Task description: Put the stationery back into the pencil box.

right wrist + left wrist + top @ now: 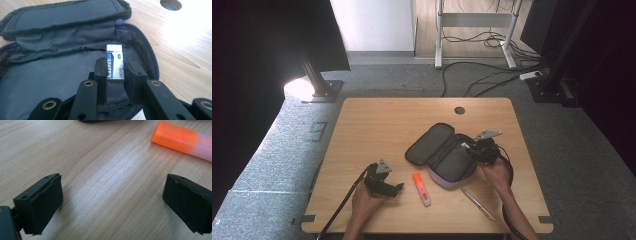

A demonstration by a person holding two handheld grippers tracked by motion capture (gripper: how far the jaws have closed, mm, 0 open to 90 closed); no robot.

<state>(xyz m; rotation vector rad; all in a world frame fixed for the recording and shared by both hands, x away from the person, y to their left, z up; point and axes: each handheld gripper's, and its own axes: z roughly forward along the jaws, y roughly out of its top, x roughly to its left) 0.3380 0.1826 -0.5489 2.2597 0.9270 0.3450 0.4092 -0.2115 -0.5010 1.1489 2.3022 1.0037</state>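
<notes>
Eraser (114, 65): a small rectangular block in a blue, white and silver sleeve, the word "ERASER" printed lengthwise along it in dark capitals, with a pale end face turned away from the camera. In the right gripper view it stands between the two black jaws of the right gripper (115, 68), whose pads press on its two long sides; the jaws are drawn nearly together, closed on the block. It is held over the open pencil case (57, 67), above the grey lining of the main compartment, just beside the zipped rim. The case lid lies folded back on the wooden table (377, 120). In the high view the right gripper (474, 146) sits at the right edge of the case. The left gripper (112, 202) rests low over bare wood, its jaws wide apart with nothing between them; an orange highlighter (183, 140) lies near, beyond its right jaw. A pen (478, 202) lies near the table's front edge.
</notes>
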